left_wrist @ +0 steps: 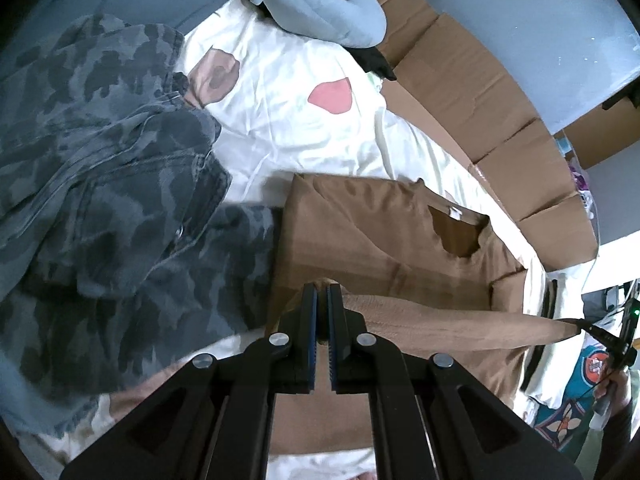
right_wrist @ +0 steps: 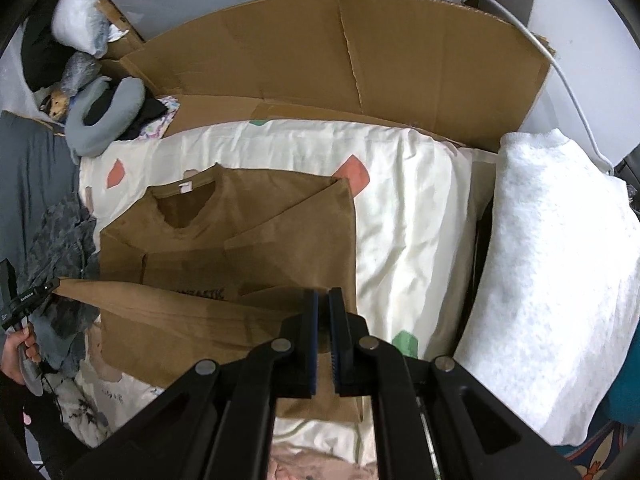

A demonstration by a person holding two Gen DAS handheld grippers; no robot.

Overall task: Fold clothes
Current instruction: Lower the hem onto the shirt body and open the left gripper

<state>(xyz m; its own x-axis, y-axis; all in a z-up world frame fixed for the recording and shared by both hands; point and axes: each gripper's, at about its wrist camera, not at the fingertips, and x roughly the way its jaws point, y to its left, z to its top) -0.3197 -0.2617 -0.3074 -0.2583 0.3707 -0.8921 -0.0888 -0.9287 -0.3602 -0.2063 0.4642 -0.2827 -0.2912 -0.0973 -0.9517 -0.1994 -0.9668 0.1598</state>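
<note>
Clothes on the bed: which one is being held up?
The brown shirt; its bottom edge is lifted, while the camo jeans lie loose beside it.

Bare sheet [right_wrist: 416,216] right of brown shirt [right_wrist: 256,216]: open passage. Cardboard wall [right_wrist: 320,52] blocks far side. White blanket roll [right_wrist: 560,264] crowds right edge. Camouflage trousers [left_wrist: 100,168] heaped against shirt's left edge. Neck pillow [right_wrist: 104,120] in far left corner.
</note>
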